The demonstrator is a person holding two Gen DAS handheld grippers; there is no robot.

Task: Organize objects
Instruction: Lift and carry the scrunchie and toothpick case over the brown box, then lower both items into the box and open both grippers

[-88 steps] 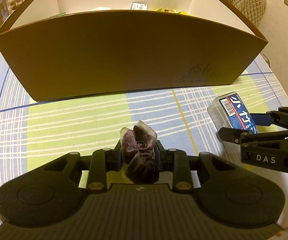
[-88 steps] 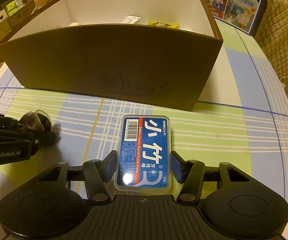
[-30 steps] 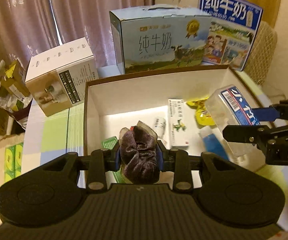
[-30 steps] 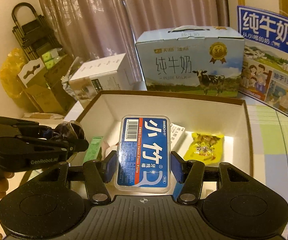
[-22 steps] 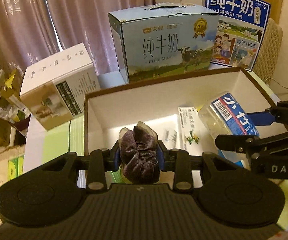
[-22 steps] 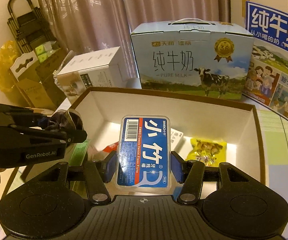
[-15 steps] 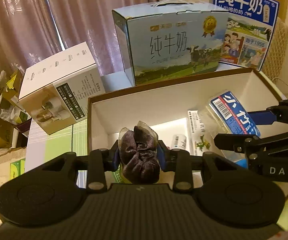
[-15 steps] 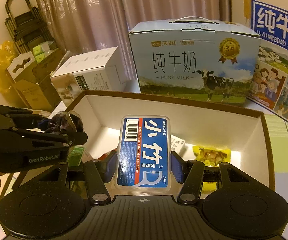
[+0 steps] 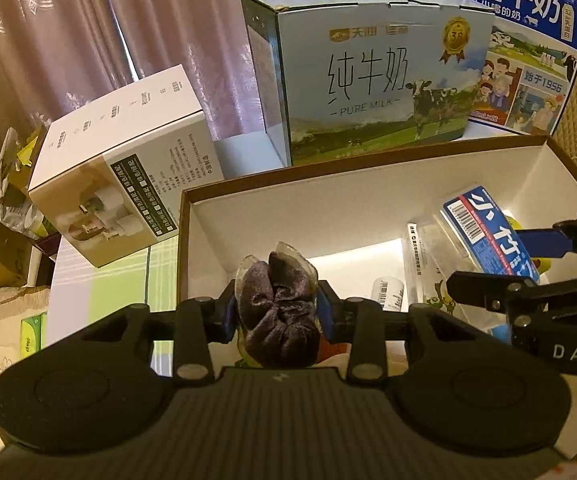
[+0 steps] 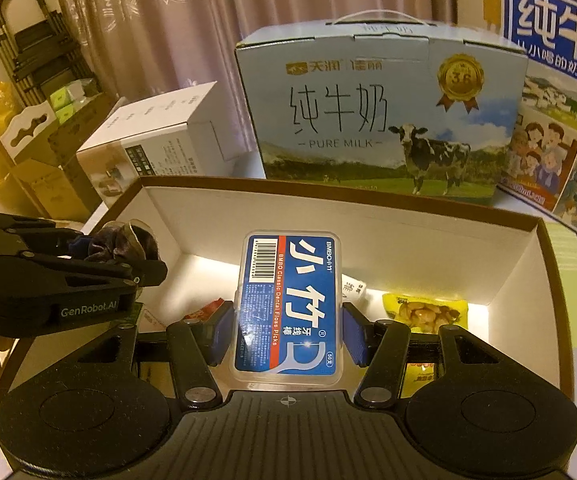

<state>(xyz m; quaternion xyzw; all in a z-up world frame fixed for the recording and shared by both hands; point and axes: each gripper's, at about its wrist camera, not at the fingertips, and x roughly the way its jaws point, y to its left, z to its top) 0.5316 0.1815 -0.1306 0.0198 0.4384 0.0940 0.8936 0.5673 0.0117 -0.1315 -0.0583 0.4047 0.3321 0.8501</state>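
Left gripper pinches a dark scrunchie; right gripper pinches a floss-pick case, long axis forward, both seemingly above the open box.

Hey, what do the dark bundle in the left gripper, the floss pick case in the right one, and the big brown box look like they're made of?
Dark bundle: soft fabric, seemingly velvety, going by its crumpled folds and faint sheen. Floss pick case: clear hard plastic under a glossy blue label; its edges are see-through and it catches glare. Brown box: probably cardboard, matte brown outside and white inside, with thin straight walls.
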